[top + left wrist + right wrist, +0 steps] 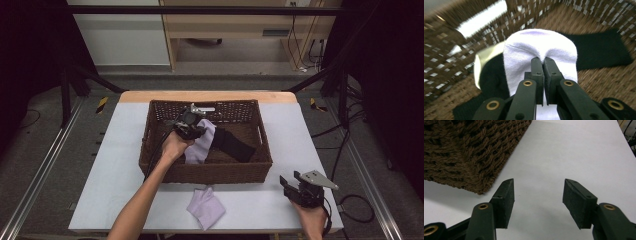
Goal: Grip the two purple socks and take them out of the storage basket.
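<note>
Inside the wicker basket (160, 167), the left hand-held gripper (543, 62) pinches a lilac sock (536, 47) above a black sock (599, 50). The right hand-held gripper (537, 202) waits released beside the basket. Likely next: lifting the lilac sock out toward its mate (206, 207) in front of the basket.

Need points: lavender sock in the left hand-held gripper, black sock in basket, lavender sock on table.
Lavender sock held by the left hand-held gripper (539, 46): left gripper view, on its rounded end.
Black sock (234, 144): high view, mid-length, inside the basket.
Lavender sock on table (206, 207): high view, centre of fabric.
</note>
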`<state>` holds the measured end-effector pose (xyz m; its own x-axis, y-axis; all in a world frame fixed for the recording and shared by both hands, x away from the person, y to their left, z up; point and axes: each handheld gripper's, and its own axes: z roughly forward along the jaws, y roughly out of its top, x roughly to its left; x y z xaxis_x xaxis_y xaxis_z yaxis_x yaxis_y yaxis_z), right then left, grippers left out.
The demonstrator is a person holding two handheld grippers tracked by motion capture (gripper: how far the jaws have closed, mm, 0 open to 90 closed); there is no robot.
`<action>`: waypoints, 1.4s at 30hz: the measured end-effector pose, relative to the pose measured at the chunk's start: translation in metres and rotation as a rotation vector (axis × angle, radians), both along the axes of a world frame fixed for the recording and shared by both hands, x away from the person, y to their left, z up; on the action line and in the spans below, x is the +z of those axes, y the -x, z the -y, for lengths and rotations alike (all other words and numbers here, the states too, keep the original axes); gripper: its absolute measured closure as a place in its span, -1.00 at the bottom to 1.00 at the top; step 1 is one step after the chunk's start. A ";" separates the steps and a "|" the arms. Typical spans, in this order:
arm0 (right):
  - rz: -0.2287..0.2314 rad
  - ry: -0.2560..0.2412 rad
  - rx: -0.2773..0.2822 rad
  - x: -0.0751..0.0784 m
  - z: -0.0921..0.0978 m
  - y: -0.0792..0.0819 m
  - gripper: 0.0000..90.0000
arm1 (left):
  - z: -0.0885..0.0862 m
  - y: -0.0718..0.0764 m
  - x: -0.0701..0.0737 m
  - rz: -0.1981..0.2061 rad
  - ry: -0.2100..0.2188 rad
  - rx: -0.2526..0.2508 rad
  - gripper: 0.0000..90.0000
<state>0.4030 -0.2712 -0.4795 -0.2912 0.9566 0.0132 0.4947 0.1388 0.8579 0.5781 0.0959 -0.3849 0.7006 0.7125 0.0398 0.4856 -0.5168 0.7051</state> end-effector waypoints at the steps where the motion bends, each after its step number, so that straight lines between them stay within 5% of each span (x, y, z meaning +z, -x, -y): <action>1: 0.000 0.002 0.001 0.000 0.000 0.000 -0.05 | -0.002 0.004 0.004 0.023 0.009 0.001 0.93; 5: 0.003 0.002 0.002 0.000 0.000 0.000 -0.04 | -0.013 0.020 0.016 0.109 0.071 0.008 0.93; 15: 0.001 0.002 -0.003 0.000 0.001 0.001 -0.02 | -0.038 0.051 0.047 0.233 0.224 0.011 0.93; 26: 0.001 0.003 -0.001 0.000 0.002 0.001 0.00 | -0.057 0.089 0.080 0.343 0.343 -0.021 0.93; 32: 0.002 0.005 -0.002 0.000 0.002 0.001 0.00 | -0.065 0.112 0.098 0.380 0.398 -0.057 0.93; 42: 0.001 0.005 -0.005 0.000 0.002 0.002 0.00 | -0.073 0.156 0.113 0.416 0.428 -0.143 0.93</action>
